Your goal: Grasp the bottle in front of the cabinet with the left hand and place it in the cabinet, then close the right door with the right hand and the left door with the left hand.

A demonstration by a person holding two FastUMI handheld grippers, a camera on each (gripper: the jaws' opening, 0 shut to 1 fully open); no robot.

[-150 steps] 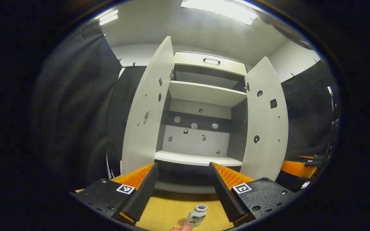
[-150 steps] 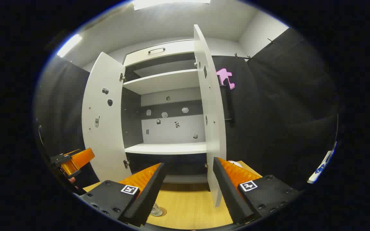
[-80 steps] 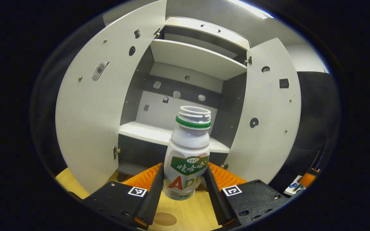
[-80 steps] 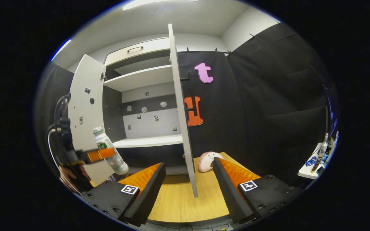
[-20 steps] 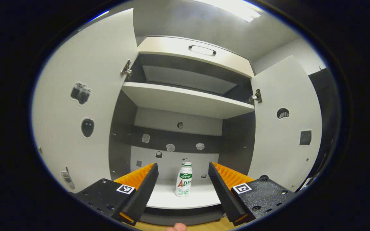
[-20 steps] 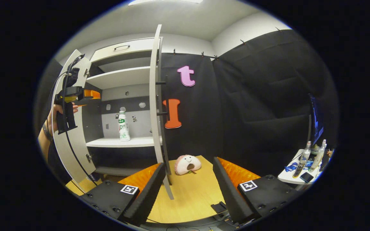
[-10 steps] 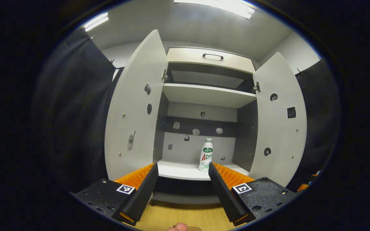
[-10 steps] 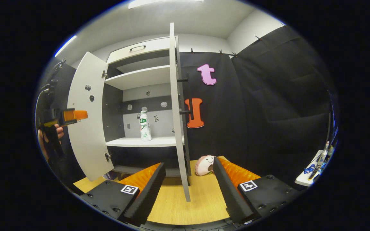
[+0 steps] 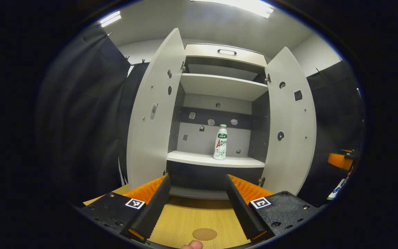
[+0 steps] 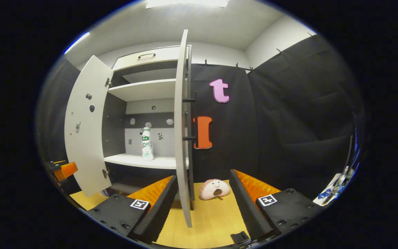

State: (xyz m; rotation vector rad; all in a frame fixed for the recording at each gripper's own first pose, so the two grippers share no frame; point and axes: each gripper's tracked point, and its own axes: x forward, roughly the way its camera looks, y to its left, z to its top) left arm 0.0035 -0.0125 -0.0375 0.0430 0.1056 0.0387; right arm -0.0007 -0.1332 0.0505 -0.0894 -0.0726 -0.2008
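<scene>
A white bottle (image 9: pixel 220 142) with a green and red label stands upright on the lower shelf (image 9: pixel 212 160) of the white cabinet, right of its middle. Both doors stand wide: the left door (image 9: pixel 152 114) and the right door (image 9: pixel 290 128). My left gripper (image 9: pixel 196 204) is open and empty, low over the wooden table, well back from the cabinet. In the right gripper view the bottle (image 10: pixel 146 144) shows on the shelf, and the right door (image 10: pixel 181 131) is edge-on straight ahead. My right gripper (image 10: pixel 202 202) is open, its fingers either side of that door's lower edge, apart from it.
A round pink plush toy (image 10: pixel 214 189) lies on the wooden table (image 10: pixel 209 221) behind the right door. A brown round mark (image 9: pixel 204 234) sits on the table near my left gripper. Black cloth walls flank the cabinet. A small side table with bottles (image 10: pixel 337 183) is far right.
My left gripper has pulled back and down from the cabinet, leaving the bottle on the shelf. My right gripper has shifted so the right door's edge lies between its fingers.
</scene>
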